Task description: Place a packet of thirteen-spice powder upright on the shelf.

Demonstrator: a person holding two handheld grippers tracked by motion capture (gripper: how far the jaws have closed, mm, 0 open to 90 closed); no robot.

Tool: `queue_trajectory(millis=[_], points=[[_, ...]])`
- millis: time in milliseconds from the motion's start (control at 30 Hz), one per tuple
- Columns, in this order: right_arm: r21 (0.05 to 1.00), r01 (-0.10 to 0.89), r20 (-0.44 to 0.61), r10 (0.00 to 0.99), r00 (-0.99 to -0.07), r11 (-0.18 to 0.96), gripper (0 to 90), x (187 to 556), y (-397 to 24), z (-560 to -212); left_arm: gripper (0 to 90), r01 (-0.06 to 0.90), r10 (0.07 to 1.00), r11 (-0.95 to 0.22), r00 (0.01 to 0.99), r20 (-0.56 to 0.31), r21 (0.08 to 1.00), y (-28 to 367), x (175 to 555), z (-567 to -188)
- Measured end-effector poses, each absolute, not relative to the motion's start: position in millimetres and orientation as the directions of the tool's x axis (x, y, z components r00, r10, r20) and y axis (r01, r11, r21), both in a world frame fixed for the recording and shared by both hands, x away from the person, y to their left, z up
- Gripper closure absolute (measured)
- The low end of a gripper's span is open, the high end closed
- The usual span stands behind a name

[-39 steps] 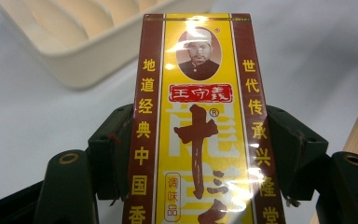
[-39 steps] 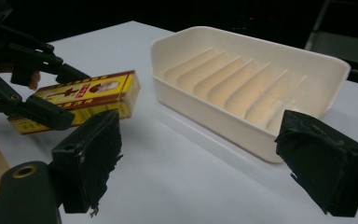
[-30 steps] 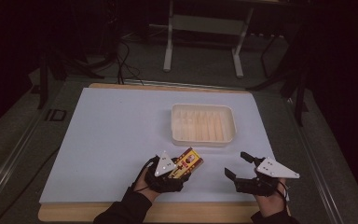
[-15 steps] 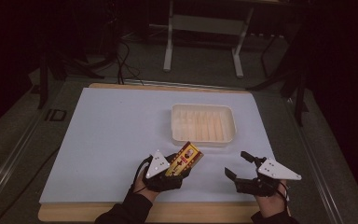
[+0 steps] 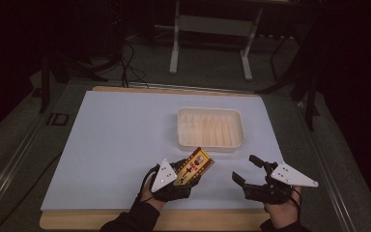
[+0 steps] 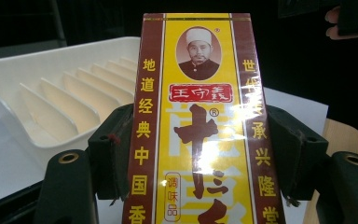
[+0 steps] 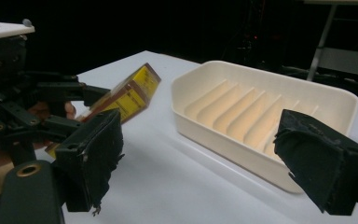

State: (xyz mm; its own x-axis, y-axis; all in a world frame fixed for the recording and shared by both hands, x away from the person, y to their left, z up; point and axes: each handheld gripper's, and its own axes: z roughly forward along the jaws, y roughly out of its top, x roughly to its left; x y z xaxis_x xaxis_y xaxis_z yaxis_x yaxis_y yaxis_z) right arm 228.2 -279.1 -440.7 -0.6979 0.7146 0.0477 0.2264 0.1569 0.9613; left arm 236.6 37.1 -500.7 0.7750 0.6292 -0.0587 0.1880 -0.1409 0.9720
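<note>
dark room, white worktop (image 5: 116, 145) | left hand-held gripper (image 5: 187, 175) clamps box (image 5: 194, 166), lifted | right hand-held gripper (image 5: 249, 169) agape, empty | tray (image 5: 210, 143) unfilled, likely next

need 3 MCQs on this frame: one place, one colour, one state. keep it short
1. Where is the ribbed tray relative to the spice box?
A. farther from the person
B. nearer the person
C. under the box

2. What colour is the middle of the box's front face?
A. green
B. yellow
C. white

3. What state are the right tongs in?
A. shut on the box
B. shut on the tray
C. open, holding nothing

Answers:
1. A: in the high view the tray sits beyond the box on the white mat.
2. B: the left gripper view shows a yellow panel with dark red borders.
3. C: its jaws stand wide apart with nothing between; the left tongs hold the box.
</note>
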Motion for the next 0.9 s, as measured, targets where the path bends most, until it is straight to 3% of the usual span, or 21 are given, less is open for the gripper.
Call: queue_trajectory(millis=[200, 300, 467, 733, 900], points=[[0.968, 0.211, 0.052, 0.710, -0.703, 0.138, 14.8, 229.8, -271.6, -430.8, 33.2, 0.127, 0.630, -0.133, 0.777, -0.014, 0.983, 35.1, 234.3, -500.7], [0.963, 0.262, 0.150, 0.674, -0.724, 0.068, 11.7, 235.1, -266.2, -419.8, 33.2, 0.118, 0.636, -0.116, 0.772, -0.018, 0.986, 34.3, 234.5, -500.1], [0.974, 0.209, 0.102, 0.666, -0.739, 0.082, 11.5, 239.0, -255.7, -408.5, 33.2, 0.120, 0.636, -0.108, 0.771, -0.024, 0.987, 33.0, 234.7, -499.9], [0.966, 0.241, 0.114, 0.690, -0.715, 0.090, 11.4, 249.9, -232.5, -403.9, 33.2, 0.097, 0.625, -0.092, 0.780, -0.019, 0.991, 30.0, 232.8, -498.7], [0.954, 0.299, 0.199, 0.688, -0.698, 0.028, 11.6, 254.5, -218.3, -407.5, 33.2, 0.082, 0.613, -0.084, 0.790, -0.014, 0.993, 25.0, 231.6, -498.2]])
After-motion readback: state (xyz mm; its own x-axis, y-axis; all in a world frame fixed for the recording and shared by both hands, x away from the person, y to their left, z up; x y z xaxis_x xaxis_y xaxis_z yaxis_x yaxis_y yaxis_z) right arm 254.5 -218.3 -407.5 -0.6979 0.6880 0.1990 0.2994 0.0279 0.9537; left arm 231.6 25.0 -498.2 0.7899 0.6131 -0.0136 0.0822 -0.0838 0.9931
